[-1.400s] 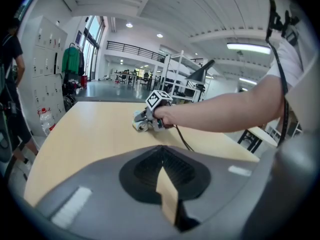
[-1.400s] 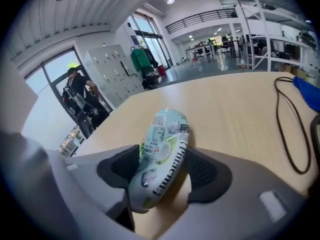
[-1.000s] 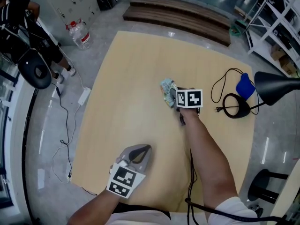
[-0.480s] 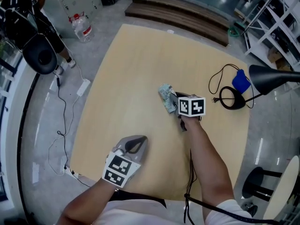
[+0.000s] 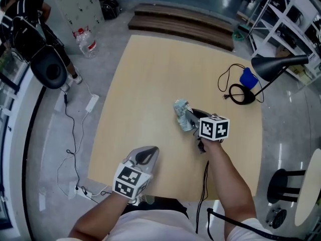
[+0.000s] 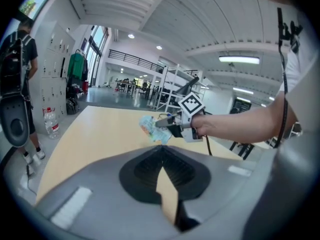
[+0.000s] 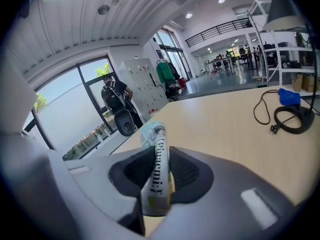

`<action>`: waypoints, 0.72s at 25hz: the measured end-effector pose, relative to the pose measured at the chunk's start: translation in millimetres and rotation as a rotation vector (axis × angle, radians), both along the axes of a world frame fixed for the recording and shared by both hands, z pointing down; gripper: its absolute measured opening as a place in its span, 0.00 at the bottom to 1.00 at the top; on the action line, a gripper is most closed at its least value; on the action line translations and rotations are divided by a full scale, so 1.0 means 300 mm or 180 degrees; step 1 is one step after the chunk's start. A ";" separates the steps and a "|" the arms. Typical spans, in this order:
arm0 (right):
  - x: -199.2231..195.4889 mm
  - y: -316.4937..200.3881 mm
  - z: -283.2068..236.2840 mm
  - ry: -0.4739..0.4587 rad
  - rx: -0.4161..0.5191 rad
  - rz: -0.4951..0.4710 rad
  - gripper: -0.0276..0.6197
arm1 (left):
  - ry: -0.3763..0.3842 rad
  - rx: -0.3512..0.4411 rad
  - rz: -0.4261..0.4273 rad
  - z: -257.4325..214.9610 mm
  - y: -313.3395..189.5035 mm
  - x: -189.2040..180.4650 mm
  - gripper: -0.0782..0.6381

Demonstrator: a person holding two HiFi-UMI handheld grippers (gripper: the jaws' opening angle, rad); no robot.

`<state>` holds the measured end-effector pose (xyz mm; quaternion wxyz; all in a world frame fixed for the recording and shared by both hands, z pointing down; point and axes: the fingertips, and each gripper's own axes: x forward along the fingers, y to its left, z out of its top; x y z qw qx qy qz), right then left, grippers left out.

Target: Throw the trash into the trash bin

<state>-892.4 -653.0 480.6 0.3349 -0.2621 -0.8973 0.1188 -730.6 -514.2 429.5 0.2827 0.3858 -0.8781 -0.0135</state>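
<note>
Things counted in view
Two grippers are seen, left gripper (image 5: 151, 151) and right gripper (image 5: 189, 116), with one table (image 5: 150, 79), one crumpled wrapper (image 5: 180, 110), one desk lamp (image 5: 277, 66) and one water bottle (image 5: 86, 39).

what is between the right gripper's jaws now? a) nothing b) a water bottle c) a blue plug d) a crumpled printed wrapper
d: in its own view the right gripper pinches the printed wrapper, its jaws having just been closing on it.

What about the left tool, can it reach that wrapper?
Probably yes: the right tool, whose jaws have just been closing on the wrapper, holds it above the table with nothing between it and the left tool, which is shut.
</note>
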 end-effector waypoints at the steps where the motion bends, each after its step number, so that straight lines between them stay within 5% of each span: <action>1: 0.038 0.005 -0.032 -0.0044 -0.0035 0.0019 0.18 | 0.0001 0.0029 -0.0019 -0.014 0.017 0.020 0.12; 18: 0.743 0.309 -0.430 -0.0667 -0.0297 -0.0016 0.18 | -0.0440 0.0596 -0.0053 -0.263 0.304 0.363 0.12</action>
